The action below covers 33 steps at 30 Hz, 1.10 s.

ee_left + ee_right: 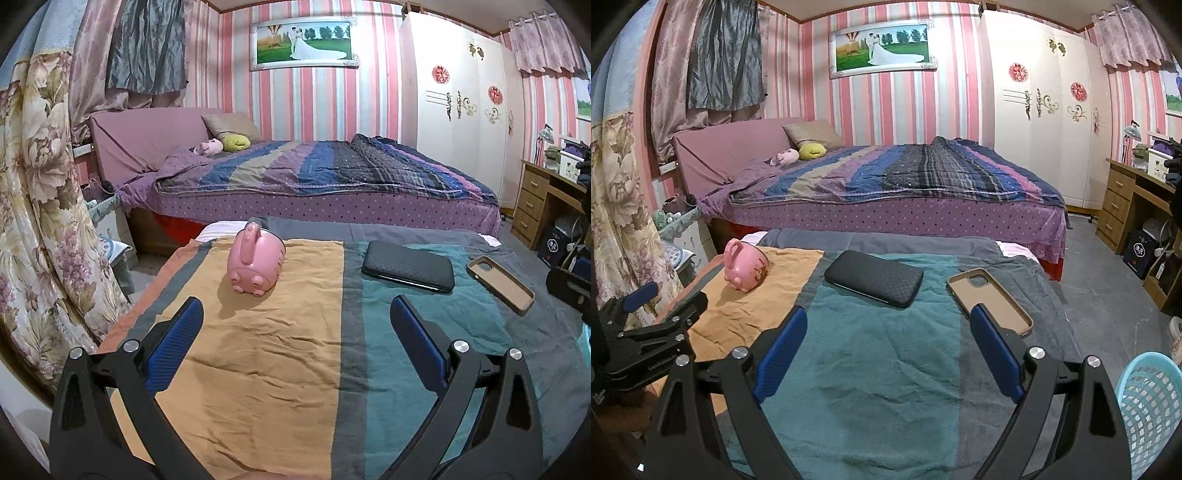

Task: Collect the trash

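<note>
The left gripper (295, 314), a black two-finger tool with blue ribbed pads, hovered with its fingers spread wide, and nothing was between them. It hung over the orange part of a striped cloth (266, 369) of orange, grey and teal bands that covered a low surface in front of a bed.

The right gripper (888, 325), of the same black and blue make, was also spread wide and empty, above the teal band of the cloth. In the right wrist view the left gripper appeared at the left edge.

Three things lay on the cloth. A pink ceramic mug shaped like a pig (255, 264) lay on its side on the orange band, with its handle up and its small feet turned to the camera. A black textured flat case (408, 266) lay on the teal band, well apart from the mug. A brown phone case with its inside facing up (990, 301) lay to the right of the black one, near it; the tip of the right finger overlapped its near corner in the picture, but I could not tell if they touched.

A light blue plastic mesh basket (1152, 410) stood at the lower right, beside the covered surface.

Behind was the bed with a purple striped blanket (314, 166).
</note>
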Tool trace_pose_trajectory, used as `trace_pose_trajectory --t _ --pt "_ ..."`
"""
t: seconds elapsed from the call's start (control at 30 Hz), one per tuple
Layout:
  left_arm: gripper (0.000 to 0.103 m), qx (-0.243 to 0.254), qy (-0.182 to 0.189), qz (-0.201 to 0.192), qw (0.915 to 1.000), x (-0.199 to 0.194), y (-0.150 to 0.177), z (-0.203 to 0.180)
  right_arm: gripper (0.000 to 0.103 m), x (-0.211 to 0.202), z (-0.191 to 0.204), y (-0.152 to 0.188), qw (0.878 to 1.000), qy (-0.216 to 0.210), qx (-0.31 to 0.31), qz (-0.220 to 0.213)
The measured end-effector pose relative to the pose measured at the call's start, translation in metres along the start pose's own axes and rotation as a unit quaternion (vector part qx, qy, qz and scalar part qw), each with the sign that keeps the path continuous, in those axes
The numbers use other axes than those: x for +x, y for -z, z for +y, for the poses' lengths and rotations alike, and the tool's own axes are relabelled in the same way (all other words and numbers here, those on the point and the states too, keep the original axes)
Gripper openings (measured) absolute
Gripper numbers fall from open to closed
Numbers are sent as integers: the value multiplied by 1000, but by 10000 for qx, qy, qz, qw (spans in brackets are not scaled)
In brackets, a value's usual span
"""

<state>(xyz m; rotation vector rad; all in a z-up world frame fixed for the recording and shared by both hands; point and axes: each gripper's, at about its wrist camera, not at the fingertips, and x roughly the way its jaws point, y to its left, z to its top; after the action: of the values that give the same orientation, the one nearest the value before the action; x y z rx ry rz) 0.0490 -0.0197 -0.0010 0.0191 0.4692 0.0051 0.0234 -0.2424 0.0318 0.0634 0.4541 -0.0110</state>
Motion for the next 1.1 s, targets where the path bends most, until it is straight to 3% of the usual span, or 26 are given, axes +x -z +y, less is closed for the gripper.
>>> trace_pose_trajectory --t 1.1 --pt "98 -130 118 1 9998 -6 -1 -2 88 -2 -10 2 9999 150 -56 -28"
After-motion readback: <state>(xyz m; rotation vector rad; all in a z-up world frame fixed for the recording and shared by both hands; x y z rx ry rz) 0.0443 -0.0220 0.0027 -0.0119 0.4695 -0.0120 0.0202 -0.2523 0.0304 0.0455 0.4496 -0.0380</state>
